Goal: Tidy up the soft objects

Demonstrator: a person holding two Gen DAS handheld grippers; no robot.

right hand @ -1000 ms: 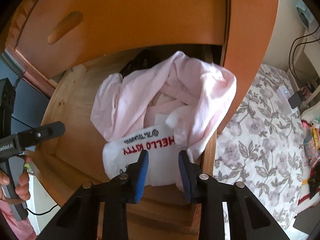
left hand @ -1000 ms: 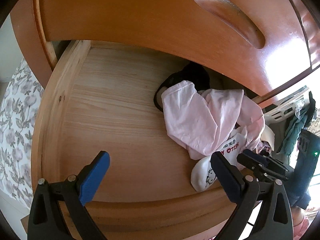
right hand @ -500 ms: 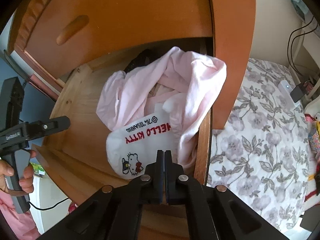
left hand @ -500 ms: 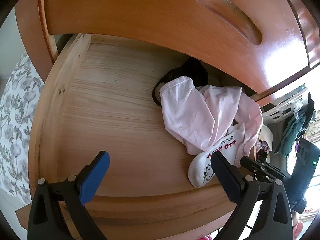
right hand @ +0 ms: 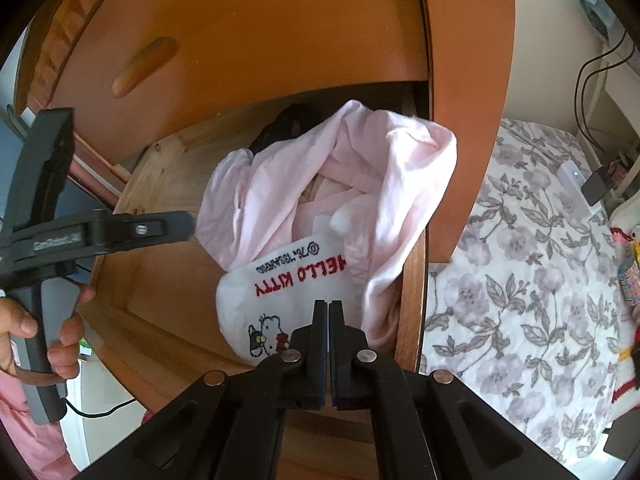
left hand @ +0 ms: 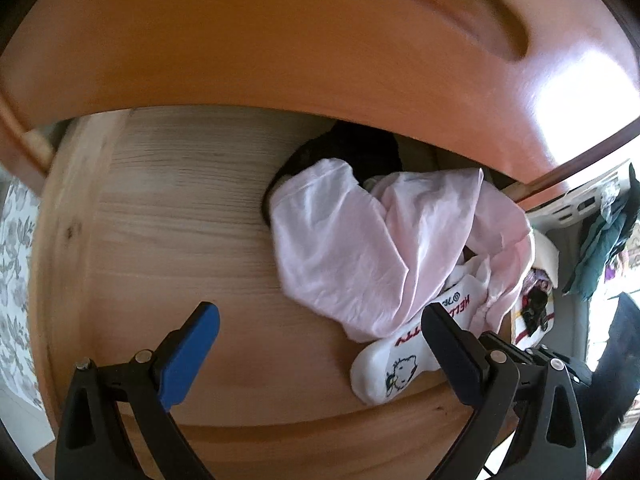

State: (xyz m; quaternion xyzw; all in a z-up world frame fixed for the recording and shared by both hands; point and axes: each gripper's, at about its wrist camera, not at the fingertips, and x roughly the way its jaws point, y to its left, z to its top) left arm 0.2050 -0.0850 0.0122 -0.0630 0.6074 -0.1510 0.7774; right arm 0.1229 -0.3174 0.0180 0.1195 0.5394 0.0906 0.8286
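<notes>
Blue pads line the left gripper [left hand: 320, 344], whose jaws stand wide apart over the bare front of the wooden drawer [left hand: 160, 240], holding nothing; its right finger hides part of the white sock [right hand: 280, 288]. The right gripper [right hand: 328, 312] has its jaws pressed together at the drawer's front right corner, and whether any cloth is pinched between them cannot be told. The sock, printed HELLO KITTY, lies against the front edge, its upper end tucked under the pink garment [left hand: 360, 248] heaped along the right side. Behind that, a dark item [left hand: 352, 152] sits at the back, mostly hidden under the closed drawer front [left hand: 280, 40] above. Floral bedding [right hand: 540, 280] lies beyond the right side.
</notes>
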